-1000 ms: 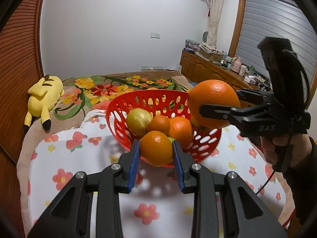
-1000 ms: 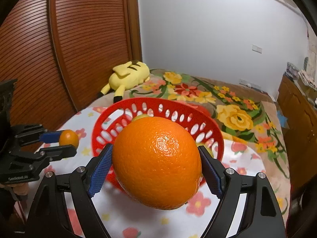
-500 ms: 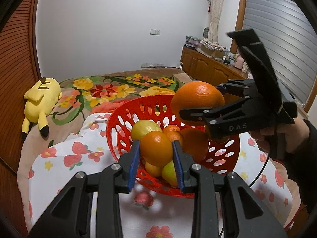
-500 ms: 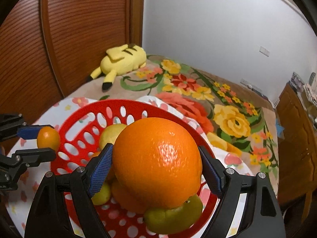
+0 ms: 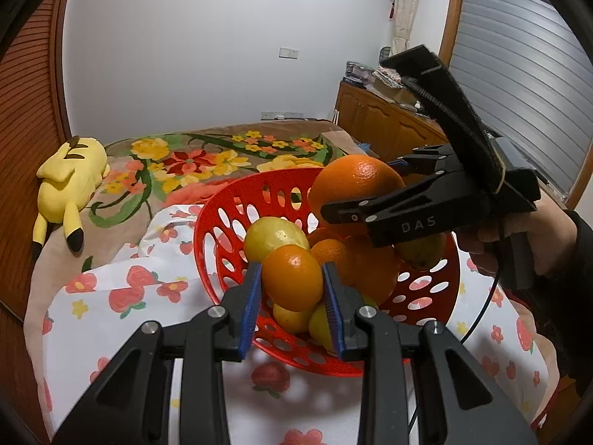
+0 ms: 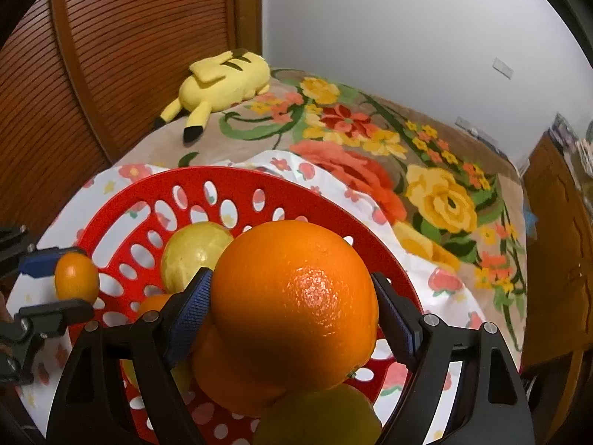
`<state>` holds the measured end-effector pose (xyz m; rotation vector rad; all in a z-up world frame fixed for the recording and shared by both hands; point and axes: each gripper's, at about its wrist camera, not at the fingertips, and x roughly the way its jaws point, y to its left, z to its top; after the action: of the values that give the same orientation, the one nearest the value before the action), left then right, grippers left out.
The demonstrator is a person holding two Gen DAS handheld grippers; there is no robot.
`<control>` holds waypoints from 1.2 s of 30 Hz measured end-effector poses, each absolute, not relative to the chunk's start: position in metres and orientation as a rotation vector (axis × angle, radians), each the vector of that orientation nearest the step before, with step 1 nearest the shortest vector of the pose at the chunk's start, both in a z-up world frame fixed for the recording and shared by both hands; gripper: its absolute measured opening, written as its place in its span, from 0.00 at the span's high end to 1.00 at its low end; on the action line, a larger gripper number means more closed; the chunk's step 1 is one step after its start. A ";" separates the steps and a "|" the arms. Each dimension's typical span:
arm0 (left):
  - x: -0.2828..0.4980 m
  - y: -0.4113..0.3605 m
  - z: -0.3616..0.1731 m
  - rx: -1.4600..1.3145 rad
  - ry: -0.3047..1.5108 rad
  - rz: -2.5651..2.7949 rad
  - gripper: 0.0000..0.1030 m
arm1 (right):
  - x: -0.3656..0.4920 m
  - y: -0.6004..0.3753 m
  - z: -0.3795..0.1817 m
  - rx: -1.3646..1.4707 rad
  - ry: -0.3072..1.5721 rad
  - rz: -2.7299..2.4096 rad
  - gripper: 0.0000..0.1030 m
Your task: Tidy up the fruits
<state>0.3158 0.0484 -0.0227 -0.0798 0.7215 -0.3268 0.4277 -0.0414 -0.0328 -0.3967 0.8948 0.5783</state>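
Left wrist view: my left gripper (image 5: 292,289) clamps a small orange (image 5: 292,282) between its blue pads, holding it just above the near rim of the red basket (image 5: 207,230). Beyond it, my right gripper (image 5: 355,193) reaches in from the right side, a hand (image 5: 533,237) around its grip, and grasps a large orange (image 5: 352,185) over the basket's far half. Below both sits the pile already in the basket: a yellow-green fruit (image 5: 274,235) at the left, oranges (image 5: 367,267) in the middle, and another greenish fruit under the right gripper's body.

From the right wrist camera, I see the large orange (image 6: 296,304) filling the span between widely set pads, pressed on both sides, hanging over the fruit heap. The small orange (image 6: 77,278) shows at the left edge, pinched in the left gripper (image 6: 55,282) at the basket's rim (image 6: 207,174).

The basket rests on a white cloth with red flowers (image 5: 122,289), spread over a floral bedcover (image 6: 407,155). A yellow plush toy (image 5: 70,181) lies well apart near the wooden wall panel (image 6: 122,44).
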 end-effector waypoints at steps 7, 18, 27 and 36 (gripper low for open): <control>0.318 0.047 -0.025 -0.075 0.731 -0.327 0.71 | 0.431 -0.041 -0.038 -0.384 0.903 0.566 0.17; 0.326 0.043 -0.033 -0.060 0.752 -0.316 0.71 | 0.420 -0.062 -0.004 -0.322 0.785 0.555 0.14; 0.327 0.039 -0.031 -0.048 0.741 -0.299 0.66 | 0.388 -0.082 -0.002 -0.296 0.746 0.556 0.14; 0.303 0.035 -0.023 -0.032 0.719 -0.277 0.60 | 0.347 -0.106 0.005 -0.202 0.664 0.540 0.14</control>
<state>0.3030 0.0346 -0.0232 -0.0324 0.7195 -0.2772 0.3467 -0.1062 0.0048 -0.2024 0.6636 0.5396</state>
